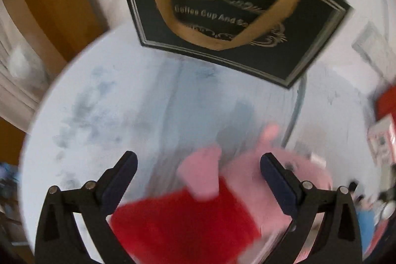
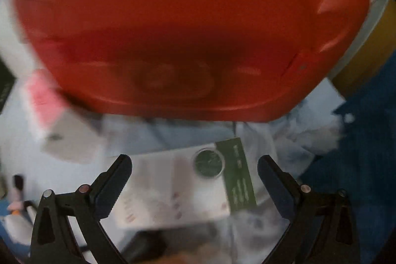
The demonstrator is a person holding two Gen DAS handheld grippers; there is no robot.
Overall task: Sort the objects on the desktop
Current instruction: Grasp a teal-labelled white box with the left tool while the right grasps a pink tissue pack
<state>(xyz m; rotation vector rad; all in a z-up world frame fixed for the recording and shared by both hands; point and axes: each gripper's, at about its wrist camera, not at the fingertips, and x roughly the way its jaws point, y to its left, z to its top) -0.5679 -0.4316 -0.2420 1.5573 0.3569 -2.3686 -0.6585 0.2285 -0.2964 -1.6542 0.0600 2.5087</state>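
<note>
Desktop objects lie scattered on the pale counter (image 1: pixel 128 103): a blurred pink-and-red item (image 1: pixel 210 189) sits between the wide-spread jaws of the left hand-held gripper (image 1: pixel 198 170), which holds nothing, with a black gift bag (image 1: pixel 309 24) at 12 o'clock. The right hand-held gripper (image 2: pixel 195 172), also wide open and empty, hovers over a white box with a green label (image 2: pixel 237 172), a red tray (image 2: pixel 173 16) at 12 o'clock. Slowing first would likely help each grip centre.

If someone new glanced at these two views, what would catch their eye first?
The big red basin fills the upper right-wrist view, above a white box lying between the open right gripper. In the left-wrist view, a black gift box with a tan ribbon lies on the far table; something blurred pink and red lies near the open left gripper.
</note>
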